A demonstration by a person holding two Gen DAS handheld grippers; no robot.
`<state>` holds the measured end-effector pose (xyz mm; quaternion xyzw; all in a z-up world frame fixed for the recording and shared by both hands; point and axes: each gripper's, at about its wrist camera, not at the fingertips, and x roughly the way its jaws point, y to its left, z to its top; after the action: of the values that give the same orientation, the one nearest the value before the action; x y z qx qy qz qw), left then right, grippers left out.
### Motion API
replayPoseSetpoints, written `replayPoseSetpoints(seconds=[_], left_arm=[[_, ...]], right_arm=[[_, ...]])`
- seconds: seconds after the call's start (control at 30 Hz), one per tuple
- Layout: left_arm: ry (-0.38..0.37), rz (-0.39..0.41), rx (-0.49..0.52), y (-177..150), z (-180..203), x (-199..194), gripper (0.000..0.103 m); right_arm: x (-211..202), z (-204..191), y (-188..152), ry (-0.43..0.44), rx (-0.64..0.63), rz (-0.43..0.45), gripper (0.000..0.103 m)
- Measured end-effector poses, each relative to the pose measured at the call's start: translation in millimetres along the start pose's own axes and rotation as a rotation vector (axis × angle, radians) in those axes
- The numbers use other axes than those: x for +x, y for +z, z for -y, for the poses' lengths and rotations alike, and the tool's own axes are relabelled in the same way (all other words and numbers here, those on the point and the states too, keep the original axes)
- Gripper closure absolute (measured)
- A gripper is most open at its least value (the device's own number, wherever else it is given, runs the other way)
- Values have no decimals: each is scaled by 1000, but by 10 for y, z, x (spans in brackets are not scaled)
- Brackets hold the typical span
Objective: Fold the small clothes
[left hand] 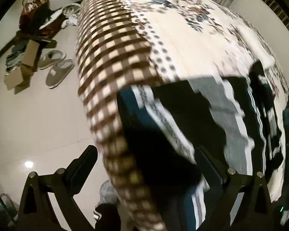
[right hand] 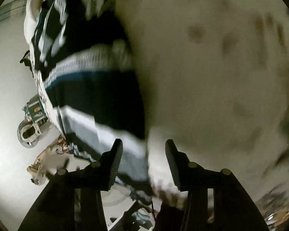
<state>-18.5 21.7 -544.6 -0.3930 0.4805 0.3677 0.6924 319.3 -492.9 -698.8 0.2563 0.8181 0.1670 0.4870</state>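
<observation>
**Both tools spread at the garment's edge**

Nearest in the left wrist view, the left tool (left hand: 144, 159) stands wide apart, its 2 fingers straddling the near edge of the garment (left hand: 212, 115), a dark piece with white, grey and blue stripes. The garment lies on a blanket (left hand: 183, 44) that covers the bed, brown checks on one side, cream with dots and flowers on the other. In the right wrist view, the right tool (right hand: 144, 154) is also spread, with the garment's striped edge and a pale fold of blanket lying between its fingers; neither tool pinches anything that I can make out.

Both views are blurred, so contact is hard to judge. The step in hand looks like reaching for a grasp, with the fold itself not yet made. The next move calls for each tool to press together on the garment's edge alone, leaving the blanket out.

Farther off, on the floor, sit slippers (left hand: 55, 67) and a box (left hand: 23, 71). No writing can be read.
</observation>
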Motion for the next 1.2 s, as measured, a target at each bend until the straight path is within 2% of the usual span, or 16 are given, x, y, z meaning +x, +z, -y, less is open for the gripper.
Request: replayPoseSetpoints(seconds=[0.1, 0.13, 0.2, 0.23, 0.3, 0.37, 0.47, 0.57, 0.67, 0.7, 0.77, 0.87, 1.0, 1.13, 1.17, 1.2], left_arm=[[-14, -15, -1, 259, -113, 224, 12], [-14, -18, 8, 360, -130, 302, 16], [-29, -33, 29, 470, -113, 399, 27], [-33, -39, 36, 487, -96, 399, 27], [-61, -57, 76, 495, -64, 388, 27], [-76, -72, 131, 464, -28, 320, 27], [-99, -91, 196, 393, -43, 215, 25], [-161, -144, 192, 361, -140, 196, 25], [-220, -169, 140, 405, -270, 215, 25], [-222, -168, 131, 440, -304, 221, 25], [-226, -157, 121, 473, -337, 205, 25], [-248, -136, 82, 568, -387, 198, 25], [-257, -141, 47, 647, -431, 323, 25], [-221, -151, 78, 642, -376, 546, 28], [-224, -138, 90, 628, -363, 546, 48], [-214, -126, 110, 623, -349, 543, 76]], right_arm=[[356, -44, -497, 0, 26, -40, 54], [452, -64, -611, -14, 34, -49, 51], [692, -224, -952, -82, 5, -29, 49], [757, -299, -1070, -113, -26, -17, 49], [929, -590, -1376, -271, -180, 16, 48], [1073, -818, -1580, -379, -328, 26, 38], [1524, -1278, -1956, -585, -597, 53, 37], [1954, -1509, -2154, -728, -763, 74, 37], [2247, -1569, -2202, -825, -800, 104, 37], [2272, -1554, -2194, -833, -783, 119, 40], [2238, -1527, -2214, -829, -770, 165, 76], [2096, -1488, -2389, -819, -800, 214, 94], [1925, -1412, -2702, -854, -883, 236, 96], [1841, -1415, -2754, -843, -874, 220, 96], [1782, -1405, -2729, -820, -850, 215, 96], [1749, -1430, -2659, -808, -831, 209, 96]])
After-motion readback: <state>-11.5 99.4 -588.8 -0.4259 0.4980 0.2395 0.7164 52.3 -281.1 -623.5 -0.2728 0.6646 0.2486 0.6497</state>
